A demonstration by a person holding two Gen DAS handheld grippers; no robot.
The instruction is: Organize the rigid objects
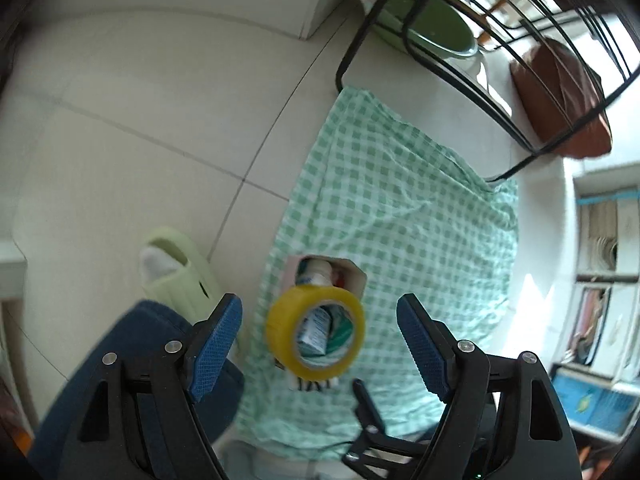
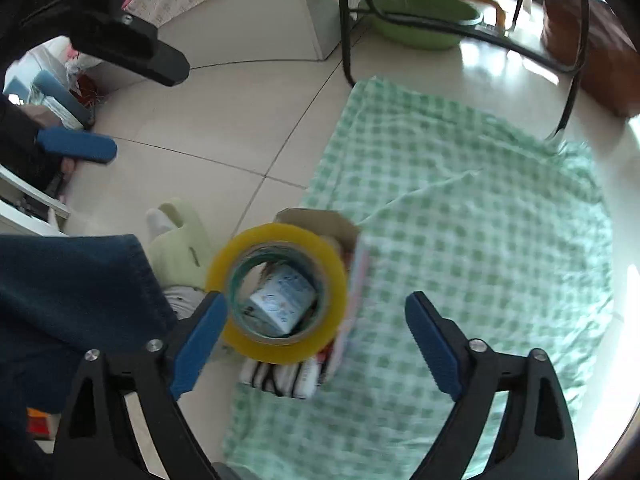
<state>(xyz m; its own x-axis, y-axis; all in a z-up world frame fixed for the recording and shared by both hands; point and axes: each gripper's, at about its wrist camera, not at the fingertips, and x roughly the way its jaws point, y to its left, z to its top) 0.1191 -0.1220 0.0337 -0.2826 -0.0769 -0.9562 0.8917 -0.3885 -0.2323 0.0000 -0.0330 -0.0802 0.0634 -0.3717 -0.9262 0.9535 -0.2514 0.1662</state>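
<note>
A yellow tape roll (image 1: 280, 320) (image 2: 224, 276) sits blurred over an open cardboard box (image 1: 356, 276) (image 2: 344, 228) that stands on a green checked cloth (image 1: 400, 200) (image 2: 460, 220). Through the roll's hole I see a small white and blue packet inside the box. My left gripper (image 1: 318, 304) points down at the roll, open, both blue pads well clear of it. My right gripper (image 2: 316, 300) is open too; the roll lies close by its left pad and far from the right one. In the right wrist view the left gripper (image 2: 132, 108) shows at the upper left.
A person's foot in a white sock and pale green slipper (image 1: 180, 276) (image 2: 180, 240) and a blue trouser leg (image 1: 140, 340) (image 2: 80, 280) are left of the box. A black wire frame (image 1: 460, 60), green basin (image 2: 420, 12) and brown object (image 1: 560, 92) stand beyond the cloth. Shelves (image 1: 600, 280) are at right.
</note>
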